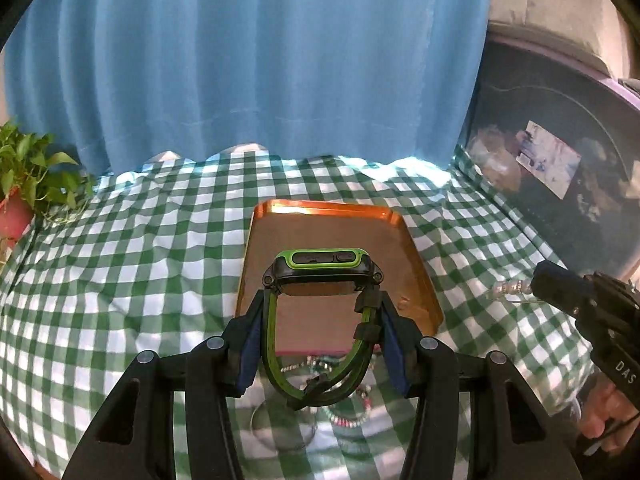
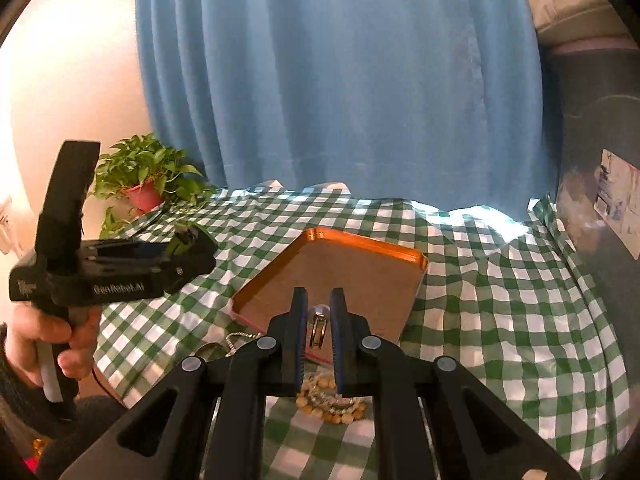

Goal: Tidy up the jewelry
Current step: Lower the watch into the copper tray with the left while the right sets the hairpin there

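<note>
left gripper [image 1: 320, 312] clamped on green watch [image 1: 320, 264], right gripper [image 2: 319, 316] pinching small silver ring [image 2: 318, 326], orange tray [image 1: 280, 248] just ahead of both

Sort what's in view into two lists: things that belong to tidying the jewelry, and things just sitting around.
Part of the job:
- green and black wristwatch, held in the left gripper
- small silver piece with a pearl-like bead, pinched in the right gripper
- orange rectangular tray
- beaded bracelets on the cloth

Just there:
- potted green plant
- blue curtain
- green checked tablecloth
</note>
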Demonstrator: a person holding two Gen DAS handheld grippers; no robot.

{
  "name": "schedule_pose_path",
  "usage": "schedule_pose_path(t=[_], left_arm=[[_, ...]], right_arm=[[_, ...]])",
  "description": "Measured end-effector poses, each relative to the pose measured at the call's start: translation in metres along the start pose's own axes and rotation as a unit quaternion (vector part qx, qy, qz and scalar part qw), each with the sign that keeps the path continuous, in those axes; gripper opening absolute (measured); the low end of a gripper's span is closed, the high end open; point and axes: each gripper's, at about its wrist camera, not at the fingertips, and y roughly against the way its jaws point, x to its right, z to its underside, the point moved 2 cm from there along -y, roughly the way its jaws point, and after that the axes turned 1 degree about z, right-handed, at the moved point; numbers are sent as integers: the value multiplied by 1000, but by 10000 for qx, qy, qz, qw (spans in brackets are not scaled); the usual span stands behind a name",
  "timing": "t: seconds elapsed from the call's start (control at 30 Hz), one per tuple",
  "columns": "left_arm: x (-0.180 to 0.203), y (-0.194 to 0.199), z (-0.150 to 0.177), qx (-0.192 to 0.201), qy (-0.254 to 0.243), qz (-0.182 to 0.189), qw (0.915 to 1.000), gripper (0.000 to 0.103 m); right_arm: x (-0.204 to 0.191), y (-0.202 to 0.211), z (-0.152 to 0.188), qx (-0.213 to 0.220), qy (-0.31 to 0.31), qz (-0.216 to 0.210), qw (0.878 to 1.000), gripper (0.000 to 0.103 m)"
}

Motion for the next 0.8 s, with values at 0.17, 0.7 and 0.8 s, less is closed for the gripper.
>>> schedule_pose_path(t=[0.17,0.7,0.8], left_arm=[[-4,-37,-6,-19,54,26,10000,52],[-45,-165,14,-773,511,-147,9956,52],[-52,-179,20,-956,665,-249,9929,52]], right_arm=[[7,-32,-1,-47,-50,1,10000,10],[43,-152,22,-614,-779,-22,9951,10],[51,-170,29,-865,-866,-33,9925,10]])
